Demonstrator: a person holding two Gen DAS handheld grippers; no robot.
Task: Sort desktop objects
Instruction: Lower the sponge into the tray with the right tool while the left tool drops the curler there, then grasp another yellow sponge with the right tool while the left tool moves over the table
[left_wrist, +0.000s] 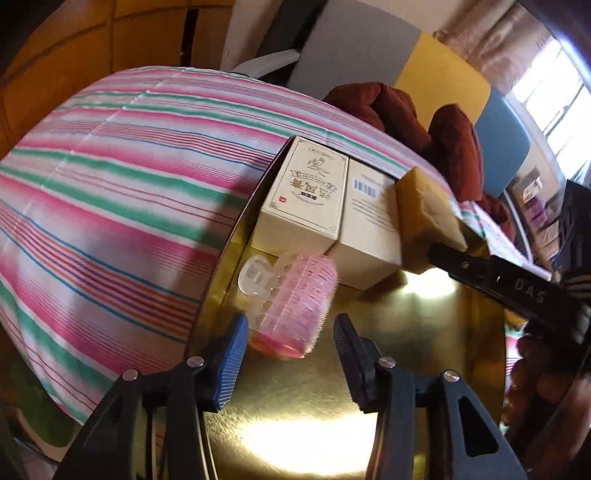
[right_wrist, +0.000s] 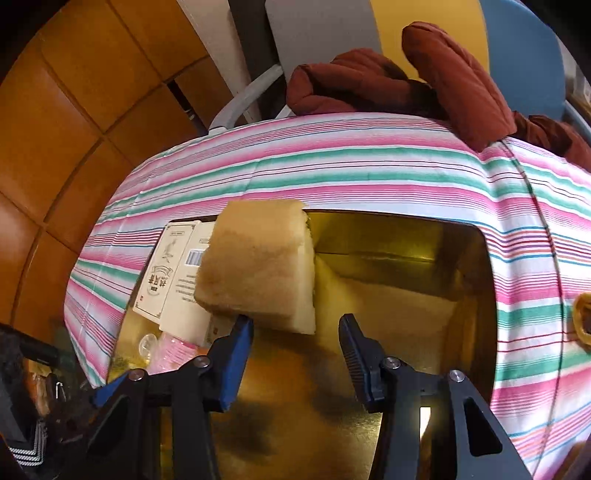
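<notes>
left gripper (left_wrist: 290, 354): jaws apart around pink hair roller (left_wrist: 291, 306), pads not visibly pressing; roller lying in gold tray (left_wrist: 406, 369), likely just set down or about to be taken
right gripper (right_wrist: 295, 338): jaws apart, tan sponge block (right_wrist: 258, 266) just ahead, tilted over tray, contact with blue pad unclear
boxes: two cream cartons (left_wrist: 306, 206) packed side by side at tray's far edge, for tidy sorting
clear clip (left_wrist: 253, 275): beside roller, blurred
hidden: sponge's underside, tray's near rim cut off
striped cloth (left_wrist: 110, 192): under tray

glossy gold tray (left_wrist: 369, 424), striped cloth (left_wrist: 110, 184), seemingly fuzzy block (right_wrist: 258, 266)
</notes>
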